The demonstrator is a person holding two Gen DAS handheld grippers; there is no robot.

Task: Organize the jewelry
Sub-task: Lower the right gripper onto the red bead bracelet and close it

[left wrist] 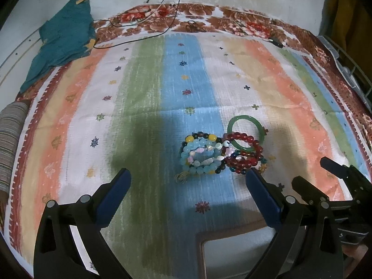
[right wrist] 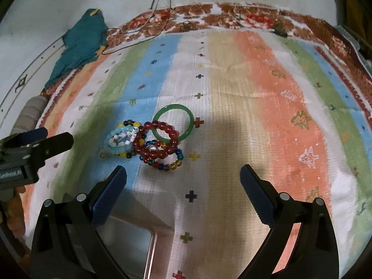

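A heap of jewelry lies on the striped cloth (left wrist: 148, 93): a green bangle (left wrist: 247, 133), dark red bead bracelets (left wrist: 244, 160), a pale blue bead bracelet (left wrist: 201, 155) and multicoloured beads. My left gripper (left wrist: 188, 181) is open just short of the heap, nothing between its fingers. In the right wrist view the same heap shows the green bangle (right wrist: 173, 125), red beads (right wrist: 158, 144) and blue beads (right wrist: 121, 139). My right gripper (right wrist: 183, 179) is open and empty, near and to the right of the heap. A tray (left wrist: 232, 251) with a brown rim sits under both grippers.
A teal cloth (left wrist: 62, 39) lies at the far left corner. Thin black cables (left wrist: 148, 23) cross the far floral border. A striped roll (left wrist: 9, 144) lies at the left edge. A wire rack (left wrist: 348, 69) stands off the right edge.
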